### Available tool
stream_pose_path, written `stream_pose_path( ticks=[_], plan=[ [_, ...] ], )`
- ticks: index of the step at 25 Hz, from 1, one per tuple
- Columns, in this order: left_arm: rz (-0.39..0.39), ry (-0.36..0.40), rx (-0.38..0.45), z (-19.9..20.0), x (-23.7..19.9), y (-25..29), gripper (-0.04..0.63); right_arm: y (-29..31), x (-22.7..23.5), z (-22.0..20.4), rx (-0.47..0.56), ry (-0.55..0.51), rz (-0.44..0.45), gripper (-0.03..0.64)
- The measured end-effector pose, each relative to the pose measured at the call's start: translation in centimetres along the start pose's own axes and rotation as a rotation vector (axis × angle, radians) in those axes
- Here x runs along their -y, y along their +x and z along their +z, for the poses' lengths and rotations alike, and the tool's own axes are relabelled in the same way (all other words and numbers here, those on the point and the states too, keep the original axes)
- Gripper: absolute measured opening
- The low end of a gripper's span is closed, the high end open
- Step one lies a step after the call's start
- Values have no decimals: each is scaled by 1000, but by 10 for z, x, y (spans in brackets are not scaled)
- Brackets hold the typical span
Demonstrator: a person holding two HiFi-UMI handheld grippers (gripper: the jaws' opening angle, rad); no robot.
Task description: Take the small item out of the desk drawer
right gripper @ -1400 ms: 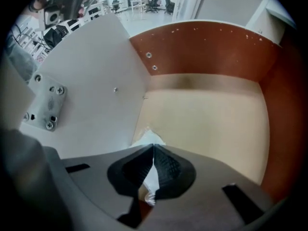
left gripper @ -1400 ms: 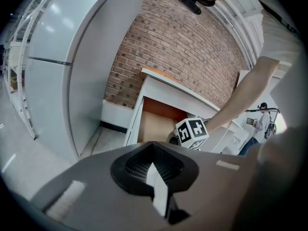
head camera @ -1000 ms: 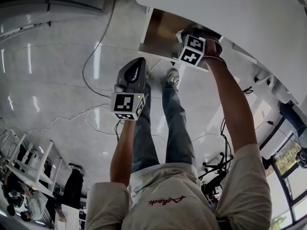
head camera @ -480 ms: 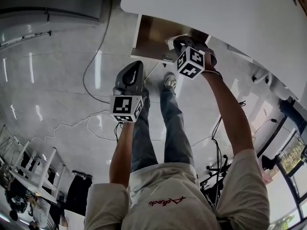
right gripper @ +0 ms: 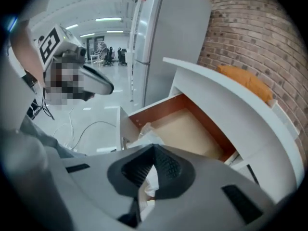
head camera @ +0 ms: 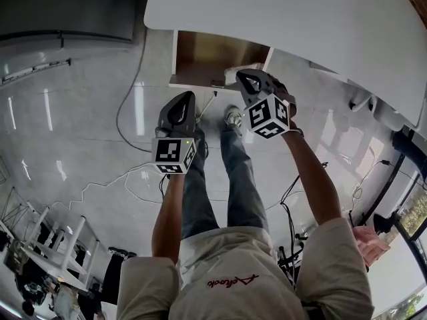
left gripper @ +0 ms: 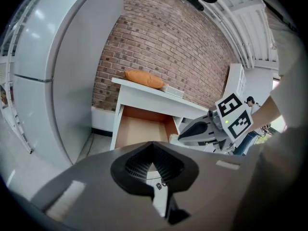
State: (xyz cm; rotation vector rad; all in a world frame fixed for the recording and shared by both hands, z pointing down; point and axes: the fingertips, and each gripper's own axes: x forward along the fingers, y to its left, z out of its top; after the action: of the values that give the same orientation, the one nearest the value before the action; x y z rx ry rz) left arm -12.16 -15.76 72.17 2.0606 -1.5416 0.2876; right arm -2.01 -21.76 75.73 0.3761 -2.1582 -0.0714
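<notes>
Raised since the earlier frame: right gripper (right gripper: 154, 147), jaws closed tight on small item (right gripper: 147, 132), a crumpled white wrapper. Now clear of the open drawer (right gripper: 185, 128), just in front of its front edge. Probably light, soft, crinkly, slippery; best pinched across bunched middle. Long axis seemingly along jaws, free end toward drawer. Left gripper (left gripper: 153, 146) jaws closed, empty. White surface (head camera: 300, 25) above.

The right claw (right gripper: 152, 166) hides most of the white item (right gripper: 146, 133).
</notes>
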Motion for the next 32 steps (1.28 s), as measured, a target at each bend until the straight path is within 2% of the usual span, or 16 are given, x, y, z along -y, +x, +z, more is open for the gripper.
stream_pose_path(
  ticks=[6,15,23,32],
  plan=[
    [-12,23,-2,7,15,2,9,-38,-7,1,77,129,-63,12],
    [-24,57,13,42,32,-7,9,-96,8,25,236,428,-170,12],
    [-17,104,80,106,45,-35,8,-169,37,69,396,499,-281,12],
    [-15,144,136,168,63,-76,8,-235,52,98,475,557,-369,11]
  ],
)
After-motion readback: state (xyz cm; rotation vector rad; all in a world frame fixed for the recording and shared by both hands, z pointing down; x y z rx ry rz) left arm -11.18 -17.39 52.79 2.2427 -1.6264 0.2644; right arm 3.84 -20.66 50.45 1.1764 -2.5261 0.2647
